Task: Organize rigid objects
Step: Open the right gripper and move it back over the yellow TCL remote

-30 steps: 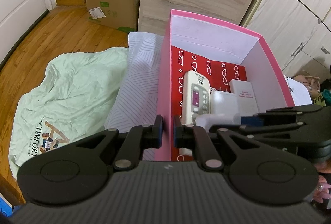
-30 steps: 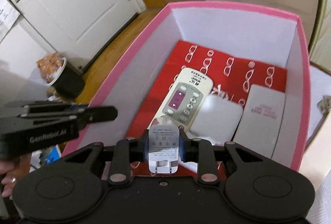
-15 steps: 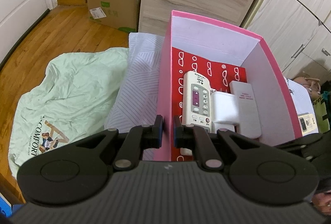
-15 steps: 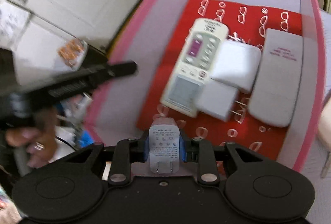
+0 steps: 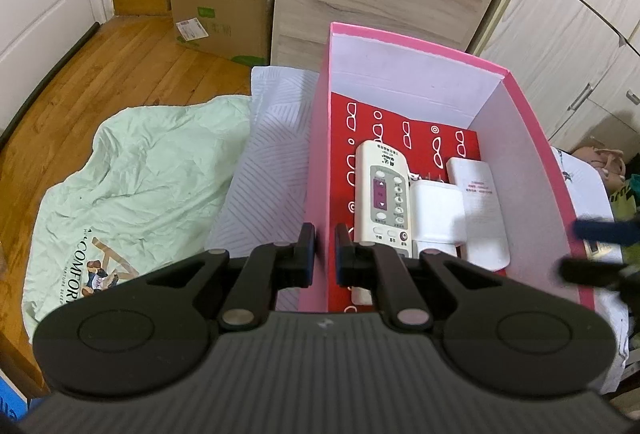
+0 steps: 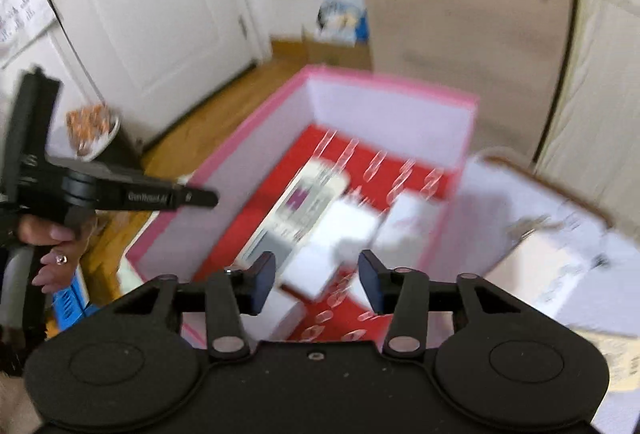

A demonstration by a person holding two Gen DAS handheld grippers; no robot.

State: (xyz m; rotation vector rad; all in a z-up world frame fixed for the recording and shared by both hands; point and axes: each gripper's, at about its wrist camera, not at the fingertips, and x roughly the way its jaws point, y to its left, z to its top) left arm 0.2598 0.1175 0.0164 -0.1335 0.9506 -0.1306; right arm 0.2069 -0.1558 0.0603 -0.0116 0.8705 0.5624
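Pink box (image 5: 532, 169) sits open on a striped white sheet (image 5: 256, 169), its red patterned floor carrying a white remote (image 5: 382, 201) at 9 o'clock, a white charger block (image 5: 438, 211) touching it at centre, and a flat white case (image 5: 480, 209) at 3 o'clock. Left gripper (image 5: 325, 254) has its fingers clamped together on the box's left wall, at 6 o'clock in the left wrist view. Right gripper (image 6: 316, 280) hangs above the box's near end; its fingers have just been opening and stand apart with nothing between them. Green shirt (image 5: 132, 193) lies at 9 o'clock of the box, a cardboard carton (image 5: 224, 21) at 11
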